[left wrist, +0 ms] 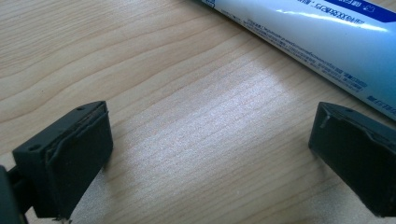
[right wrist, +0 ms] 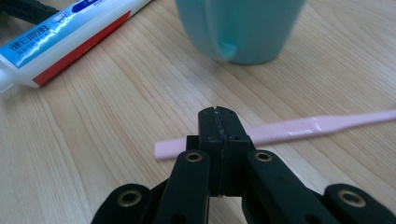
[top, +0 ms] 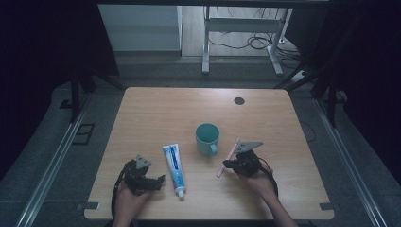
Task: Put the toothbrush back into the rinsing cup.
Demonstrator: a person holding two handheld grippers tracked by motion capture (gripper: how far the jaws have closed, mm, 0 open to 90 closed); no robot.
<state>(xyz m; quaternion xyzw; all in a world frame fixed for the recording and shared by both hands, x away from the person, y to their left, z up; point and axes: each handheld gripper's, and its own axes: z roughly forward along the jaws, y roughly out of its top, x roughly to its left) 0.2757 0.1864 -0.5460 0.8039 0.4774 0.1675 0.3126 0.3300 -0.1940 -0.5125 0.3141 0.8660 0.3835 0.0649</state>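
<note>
Toothbrush (right wrist: pixel 299 128), pink, lies flat on the surface (top: pixel 156 109) toward its near right corner, beside the teal cup (top: pixel 207 138). My right tool (right wrist: pixel 218 114) has its jaws pressed together, holding nothing, tips just in front of the handle. Risk, as I judge it: advancing so would shove the brush away. Left tool (left wrist: pixel 210 154) stands wide beside the toothpaste tube (left wrist: pixel 322 42).

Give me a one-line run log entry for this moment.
left hand-held gripper: open, beside white-and-blue toothpaste tube | right hand-held gripper: shut, before pink plastic toothbrush, lying flat | teal ceramic mug: upright
</note>
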